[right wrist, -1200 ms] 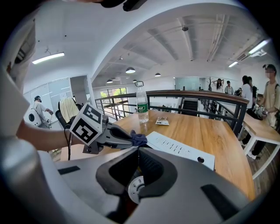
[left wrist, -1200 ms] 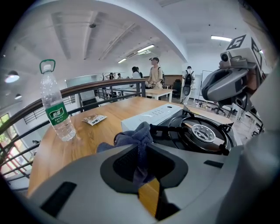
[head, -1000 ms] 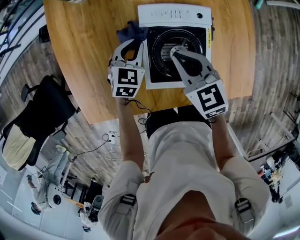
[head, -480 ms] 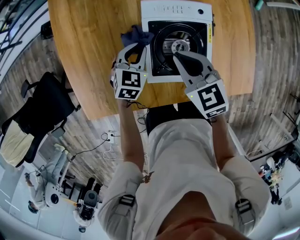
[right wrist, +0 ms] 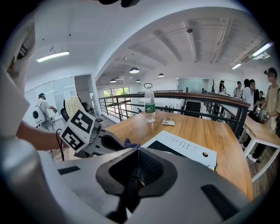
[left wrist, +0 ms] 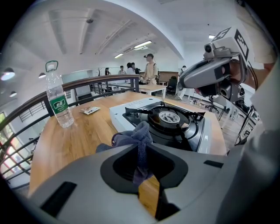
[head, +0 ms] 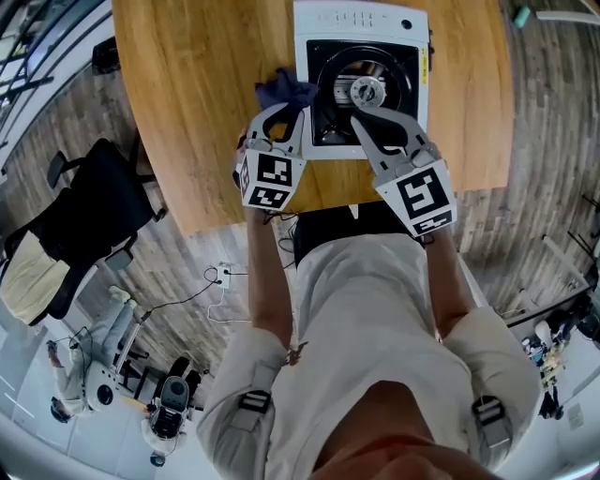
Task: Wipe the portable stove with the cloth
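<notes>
Your left claw (head: pixel 281 111) is pinching the dark blue cloth (head: pixel 284 89). In the left gripper view a strip of the cloth (left wrist: pixel 139 162) runs down between the two jaws, and the rest bunches up in a loose wad above the tips of that claw (left wrist: pixel 141 153). The wad sits at the left edge of the portable stove (head: pixel 361 19), just beside its black top, partly over the wooden surface (head: pixel 206 94). You cannot tell from these views whether the fabric presses on the stove or only hangs against it.

Your right claw (head: pixel 362 114) has its jaws pressed together with nothing between them; the right gripper view shows the tips of this claw (right wrist: pixel 138 151) meeting in a thin line. It hovers over the near part of the stove, close to the round burner (head: pixel 366 91) in the middle of the black top. The two claws stand side by side, both pointing away from you and down.

The stove (left wrist: pixel 118 116) lies toward the far side of the surface. Farther off to the left stand a water bottle (left wrist: pixel 59 103) and, near it, a small flat packet (left wrist: pixel 89 110).
</notes>
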`<state>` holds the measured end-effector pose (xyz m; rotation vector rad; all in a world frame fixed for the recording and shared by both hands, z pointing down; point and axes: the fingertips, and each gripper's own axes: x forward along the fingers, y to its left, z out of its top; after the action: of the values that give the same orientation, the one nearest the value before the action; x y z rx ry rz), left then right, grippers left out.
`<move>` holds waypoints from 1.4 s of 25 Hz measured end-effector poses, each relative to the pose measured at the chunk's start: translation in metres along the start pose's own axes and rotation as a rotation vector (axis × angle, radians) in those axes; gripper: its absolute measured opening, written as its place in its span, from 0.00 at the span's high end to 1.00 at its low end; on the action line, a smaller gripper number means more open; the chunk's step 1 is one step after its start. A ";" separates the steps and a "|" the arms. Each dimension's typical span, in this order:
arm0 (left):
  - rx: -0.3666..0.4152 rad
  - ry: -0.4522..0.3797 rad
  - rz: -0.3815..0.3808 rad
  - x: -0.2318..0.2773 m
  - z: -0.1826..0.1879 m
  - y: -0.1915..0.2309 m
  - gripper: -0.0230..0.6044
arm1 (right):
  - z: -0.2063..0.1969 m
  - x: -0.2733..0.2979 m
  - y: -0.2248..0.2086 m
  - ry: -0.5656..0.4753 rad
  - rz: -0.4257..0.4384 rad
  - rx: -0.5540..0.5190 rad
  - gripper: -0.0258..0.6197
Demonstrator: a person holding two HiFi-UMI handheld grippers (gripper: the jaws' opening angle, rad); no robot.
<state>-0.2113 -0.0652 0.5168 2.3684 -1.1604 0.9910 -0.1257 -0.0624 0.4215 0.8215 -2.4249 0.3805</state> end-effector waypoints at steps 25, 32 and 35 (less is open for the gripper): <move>0.017 0.069 -0.084 -0.046 -0.046 -0.055 0.85 | -0.018 -0.006 0.048 0.066 0.052 -0.036 0.92; 0.027 0.057 -0.129 -0.070 -0.047 -0.071 0.85 | -0.020 -0.017 0.055 0.091 0.047 -0.052 0.92; 0.012 0.043 -0.156 -0.082 -0.046 -0.079 0.85 | -0.023 -0.021 0.055 0.102 0.041 -0.051 0.92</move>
<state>-0.2047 0.0555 0.4922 2.3929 -0.9410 0.9931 -0.1368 0.0002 0.4232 0.7139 -2.3495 0.3655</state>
